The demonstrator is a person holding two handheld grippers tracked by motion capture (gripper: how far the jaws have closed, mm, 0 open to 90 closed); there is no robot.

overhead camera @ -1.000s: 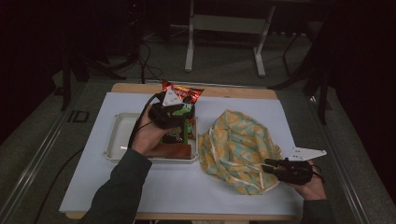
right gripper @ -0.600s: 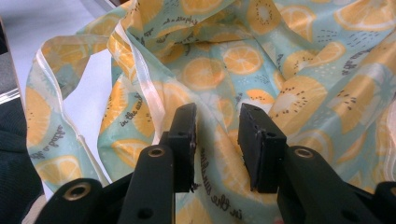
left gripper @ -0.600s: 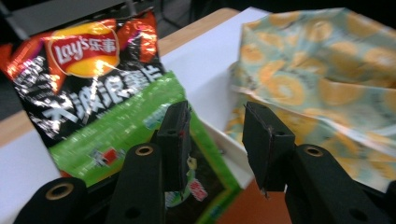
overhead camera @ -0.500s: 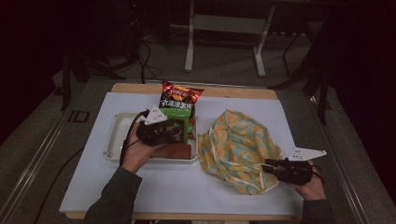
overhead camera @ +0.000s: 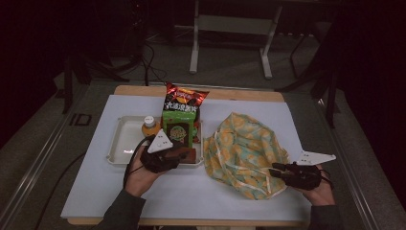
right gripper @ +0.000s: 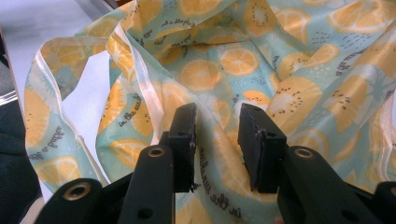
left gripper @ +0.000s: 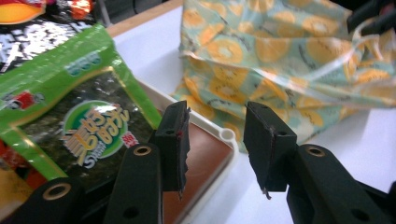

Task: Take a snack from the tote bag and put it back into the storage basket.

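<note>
High view: fruit-print bag (overhead camera: 244,151) is pinned at its near edge by right gripper (overhead camera: 279,170), cloth between its jaws; left gripper (overhead camera: 179,154), unclenched, is poised over tray (overhead camera: 119,143) beside seaweed packet (overhead camera: 179,127).

Bare tabletop (overhead camera: 100,191) along near edge and at left of tray (overhead camera: 119,143); snack bags (overhead camera: 181,120) stand upright in tray's right half, blocking reach across; narrow lane between tray and fruit-print bag (overhead camera: 246,153); bag crowds right side.
</note>
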